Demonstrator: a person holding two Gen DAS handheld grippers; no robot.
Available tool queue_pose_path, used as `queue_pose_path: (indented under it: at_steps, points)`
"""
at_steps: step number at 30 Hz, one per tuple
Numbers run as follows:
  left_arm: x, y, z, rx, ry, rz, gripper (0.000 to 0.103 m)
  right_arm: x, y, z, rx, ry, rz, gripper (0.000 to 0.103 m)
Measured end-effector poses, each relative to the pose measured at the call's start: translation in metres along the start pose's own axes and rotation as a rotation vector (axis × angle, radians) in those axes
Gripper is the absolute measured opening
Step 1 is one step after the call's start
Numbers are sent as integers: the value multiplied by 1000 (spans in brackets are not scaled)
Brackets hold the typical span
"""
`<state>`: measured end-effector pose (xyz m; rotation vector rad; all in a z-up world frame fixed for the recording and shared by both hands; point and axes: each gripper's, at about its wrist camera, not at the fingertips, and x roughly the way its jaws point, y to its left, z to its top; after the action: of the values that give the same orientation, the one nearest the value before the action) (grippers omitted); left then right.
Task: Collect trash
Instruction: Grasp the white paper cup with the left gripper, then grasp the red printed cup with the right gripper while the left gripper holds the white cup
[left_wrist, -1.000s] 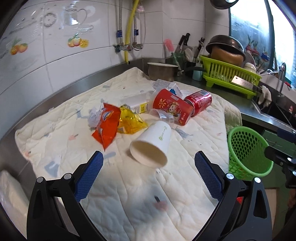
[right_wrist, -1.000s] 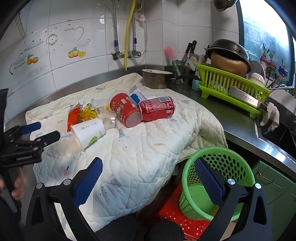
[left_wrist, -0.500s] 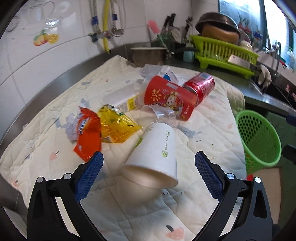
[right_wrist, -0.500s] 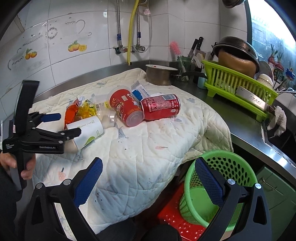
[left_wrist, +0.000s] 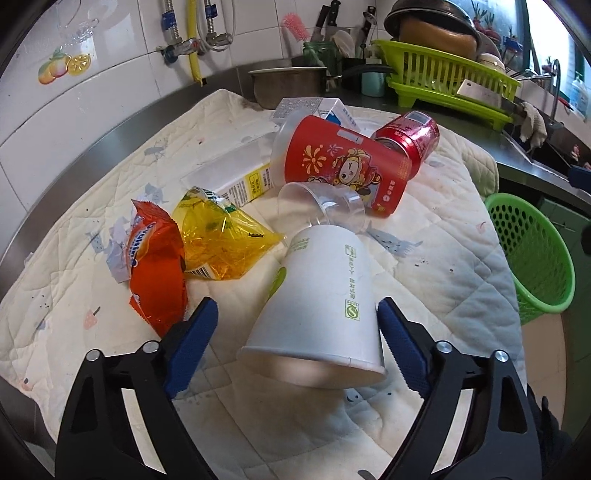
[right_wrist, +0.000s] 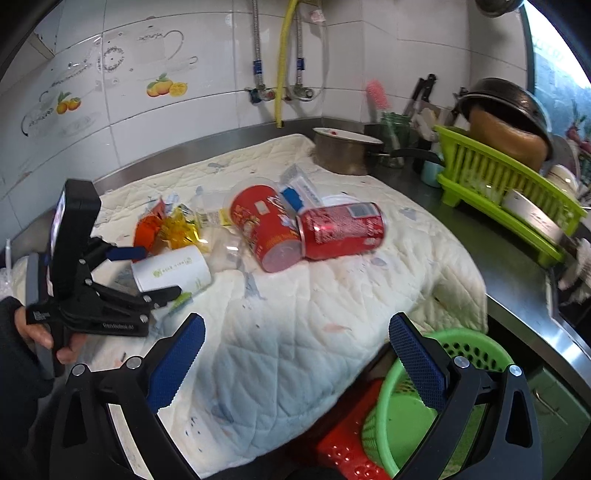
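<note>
A white paper cup lies on its side on the quilted cloth, its rim toward me. My left gripper is open, its blue fingers on both sides of the cup's rim; the right finger seems to touch it. Behind it lie a clear plastic cup, a red printed cup, a red soda can, a yellow wrapper, an orange wrapper and a carton. My right gripper is open and empty over the cloth's front edge, above the green basket. The right wrist view shows the left gripper around the cup.
A green dish rack with a pot and a cleaver stands at the back right. A metal pan sits behind the cloth. The green basket sits below the counter edge on a red stool.
My left gripper has moved forward and down, so its open fingers now stand around the white cup. My right gripper has shifted slightly left and stays open.
</note>
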<state>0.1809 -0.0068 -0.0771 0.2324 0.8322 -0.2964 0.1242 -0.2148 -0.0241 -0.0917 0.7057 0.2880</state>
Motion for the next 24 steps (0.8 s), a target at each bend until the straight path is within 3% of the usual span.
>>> queue_pose_path:
  at_steps: [4,9,17,20,24]
  points:
    - [3,0,-1,-4,-1,-28,65,11,1,16,-48,-2,29,97]
    - [-4,1,-4,-25,-26,-38,63,29,4,41,-85,11,107,96]
    - [-33,11,-16,-103,-68,-32,62,75,21,84,-190,60,153,95]
    - [-45,17,-19,-135,-87,-26,62,100,25,97,-192,111,190,84]
    - [-58,25,-22,-167,-115,-20,62,132,32,109,-214,169,193,82]
